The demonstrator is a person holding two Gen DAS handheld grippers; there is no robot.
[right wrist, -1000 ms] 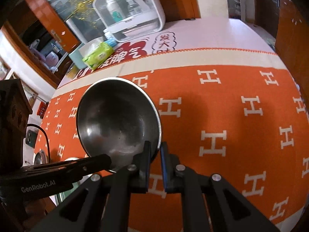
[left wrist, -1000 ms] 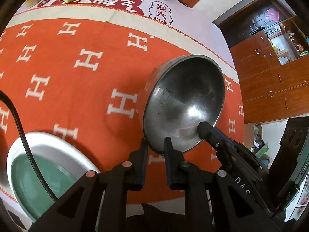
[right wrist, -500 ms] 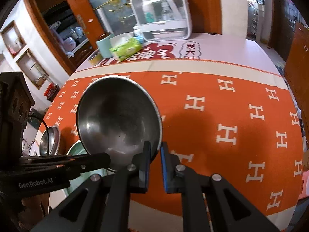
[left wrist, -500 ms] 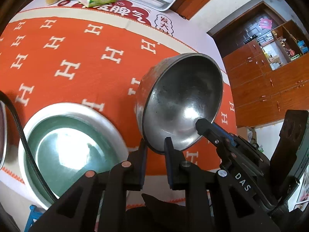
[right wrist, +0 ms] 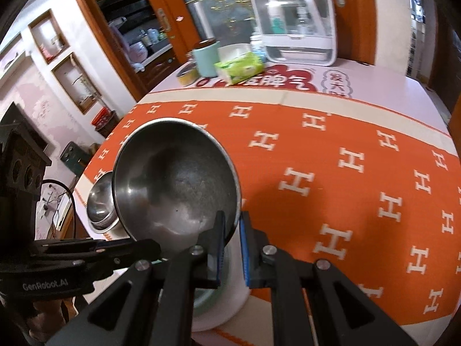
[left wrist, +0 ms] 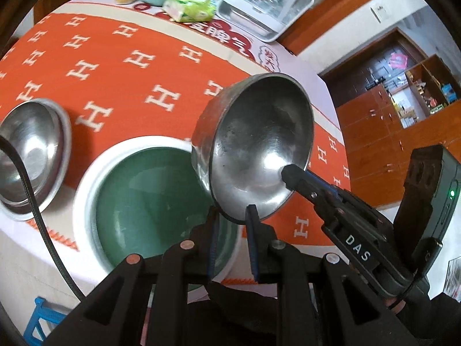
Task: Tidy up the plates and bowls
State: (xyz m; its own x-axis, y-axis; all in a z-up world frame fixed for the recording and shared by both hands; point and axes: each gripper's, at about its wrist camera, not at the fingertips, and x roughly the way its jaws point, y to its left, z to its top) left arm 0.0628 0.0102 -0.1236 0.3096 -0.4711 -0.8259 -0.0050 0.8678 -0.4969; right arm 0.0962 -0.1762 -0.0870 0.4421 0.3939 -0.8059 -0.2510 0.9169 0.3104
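Both grippers pinch the rim of one steel bowl (left wrist: 259, 150), held tilted in the air. My left gripper (left wrist: 232, 216) is shut on its near rim. My right gripper (right wrist: 230, 222) is shut on the opposite rim of the same steel bowl (right wrist: 173, 184). The bowl hangs just above the right edge of a white plate with a green centre (left wrist: 138, 199), which lies at the table's front edge. Part of that plate (right wrist: 230, 294) shows under the right fingers. A stack of steel bowls (left wrist: 31, 155) sits left of the plate; it also shows in the right wrist view (right wrist: 99, 204).
The table carries an orange cloth (right wrist: 345, 173) with white H marks. At its far side stand a clear storage box (right wrist: 299, 43), a green tissue pack (right wrist: 239, 69), a teal cup (right wrist: 204, 57) and a small tin (right wrist: 187, 76). Wooden cabinets (left wrist: 403, 121) stand beyond.
Both grippers have carried the steel bowl left and back toward the table's front edge. The green plate and then the stack of steel bowls have come into view beneath and left of it.
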